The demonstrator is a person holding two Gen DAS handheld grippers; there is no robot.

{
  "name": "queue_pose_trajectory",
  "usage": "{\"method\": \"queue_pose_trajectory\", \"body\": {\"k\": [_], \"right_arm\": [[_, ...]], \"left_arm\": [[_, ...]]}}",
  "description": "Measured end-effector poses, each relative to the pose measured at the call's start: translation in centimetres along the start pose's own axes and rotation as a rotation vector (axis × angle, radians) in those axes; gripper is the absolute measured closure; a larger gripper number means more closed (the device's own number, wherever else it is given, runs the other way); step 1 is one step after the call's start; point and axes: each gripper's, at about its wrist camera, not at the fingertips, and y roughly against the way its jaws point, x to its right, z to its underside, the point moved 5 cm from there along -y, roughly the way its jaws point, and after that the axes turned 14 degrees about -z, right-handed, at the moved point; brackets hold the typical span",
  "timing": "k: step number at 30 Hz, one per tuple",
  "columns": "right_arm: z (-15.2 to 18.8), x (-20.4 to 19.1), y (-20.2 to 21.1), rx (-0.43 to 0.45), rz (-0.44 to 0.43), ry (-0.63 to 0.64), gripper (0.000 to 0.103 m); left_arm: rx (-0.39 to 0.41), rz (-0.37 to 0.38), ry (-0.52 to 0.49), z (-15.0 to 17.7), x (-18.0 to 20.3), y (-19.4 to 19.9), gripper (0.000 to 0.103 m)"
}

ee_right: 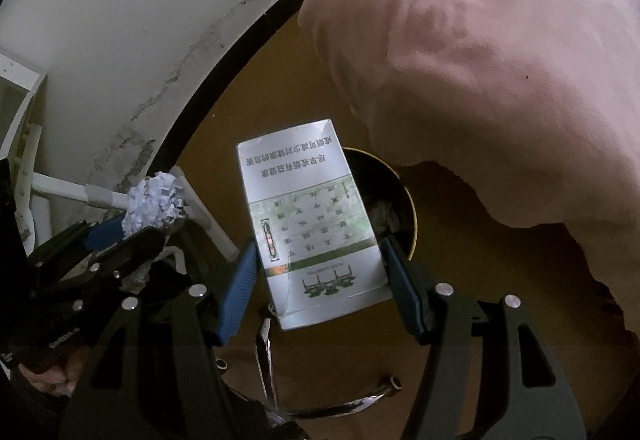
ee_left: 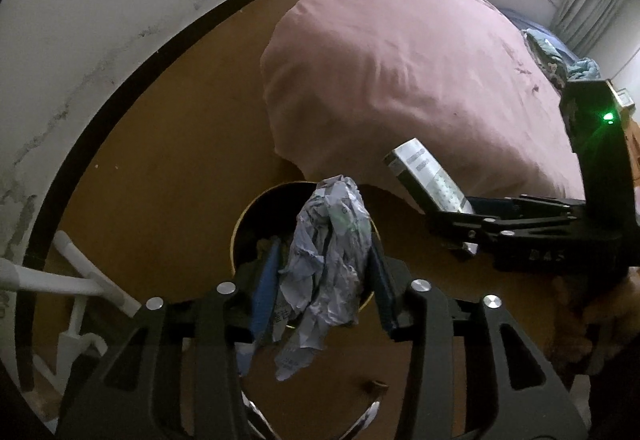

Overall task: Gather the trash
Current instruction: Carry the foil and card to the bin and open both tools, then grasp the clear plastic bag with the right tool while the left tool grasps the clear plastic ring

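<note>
The left tongs (ee_left: 324, 272) grip a crumpled grey-white paper wad (ee_left: 328, 252) directly above the round black, gold-rimmed waste bin (ee_left: 240, 224) on the brown floor (ee_left: 160, 180). Just right of the bin, the right tongs (ee_right: 318, 272) clasp a flat silver-and-green printed carton (ee_right: 312, 224). A pink-covered bed (ee_left: 420, 60) lies behind the bin.

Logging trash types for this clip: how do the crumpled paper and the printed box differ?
The crumpled paper is a shapeless grey-white wad; the printed box is flat, rectangular and glossy. The paper sits in the left gripper, the box in the right gripper. Both hang above the bin.
</note>
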Motion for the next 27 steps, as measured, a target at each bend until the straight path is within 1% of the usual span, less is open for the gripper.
{"method": "queue_pose_trajectory", "body": {"k": [1, 2, 3, 6, 9, 10, 11, 13, 14, 15, 16, 18, 19, 20, 22, 23, 24, 25, 27], "right_arm": [[-0.1, 0.1, 0.1, 0.003, 0.001, 0.001, 0.04], [-0.2, 0.0, 0.3, 0.007, 0.003, 0.003, 0.038], [-0.3, -0.1, 0.5, 0.009, 0.003, 0.008, 0.033], [-0.3, -0.6, 1.1, 0.018, -0.001, 0.021, 0.027], [-0.5, -1.1, 2.2, 0.035, -0.001, 0.021, 0.026], [-0.5, -1.4, 2.8, 0.047, 0.0, 0.023, 0.026], [-0.6, -1.8, 3.6, 0.061, 0.003, 0.029, 0.023], [-0.7, -3.0, 5.3, 0.089, 0.012, 0.056, 0.021], [-0.8, -3.8, 6.2, 0.105, 0.018, 0.076, 0.02], [-1.0, -4.8, 7.3, 0.125, 0.025, 0.1, 0.017], [-1.2, -6.2, 8.5, 0.152, 0.027, 0.131, 0.016], [-1.5, -9.3, 10.1, 0.192, 0.015, 0.193, 0.015], [-1.6, -11.6, 10.7, 0.209, -0.001, 0.235, 0.015], [-1.5, -14.1, 11.1, 0.222, -0.022, 0.28, 0.014], [-1.3, -18.8, 11.0, 0.223, -0.075, 0.363, 0.014], [-0.8, -21.9, 10.6, 0.212, -0.113, 0.416, 0.014], [-0.4, -24.2, 10.2, 0.201, -0.142, 0.455, 0.014], [0.3, -27.4, 9.5, 0.182, -0.182, 0.513, 0.014], [2.0, -33.7, 7.7, 0.138, -0.251, 0.617, 0.014]], "left_arm": [[0.002, -0.003, 0.004, -0.3, 0.3, 0.3, 0.045], [0.009, -0.007, 0.01, -0.5, 0.2, 0.6, 0.041], [0.017, -0.008, 0.014, -0.7, 0.2, 0.8, 0.037], [0.038, -0.009, 0.004, -1.1, 0.2, 1.6, 0.037], [0.061, -0.017, 0.001, -1.4, 0.3, 3.1, 0.037], [0.071, -0.013, 0.001, -1.5, 0.4, 3.9, 0.035], [0.087, -0.009, -0.003, -1.6, 0.5, 5.0, 0.034], [0.133, -0.009, -0.02, -1.7, 0.9, 7.8, 0.022], [0.167, -0.01, -0.034, -1.8, 1.1, 9.8, 0.019], [0.199, -0.008, -0.046, -1.8, 1.1, 11.8, 0.015], [0.241, -0.003, -0.049, -1.6, 0.9, 14.4, 0.01], [0.313, -0.015, -0.032, -0.8, -0.3, 18.6, 0.008], [0.344, -0.035, -0.022, -0.3, -1.2, 20.5, 0.007], [0.376, -0.074, -0.008, 0.4, -2.7, 22.7, 0.007], [0.414, -0.181, 0.037, 2.6, -6.5, 26.4, 0.007], [0.416, -0.237, 0.064, 3.9, -8.6, 27.8, 0.007], [0.414, -0.28, 0.092, 5.0, -10.4, 28.7, 0.007], [0.411, -0.327, 0.13, 6.3, -12.6, 29.8, 0.007], [0.393, -0.427, 0.23, 10.0, -18.0, 32.0, 0.007]]}}
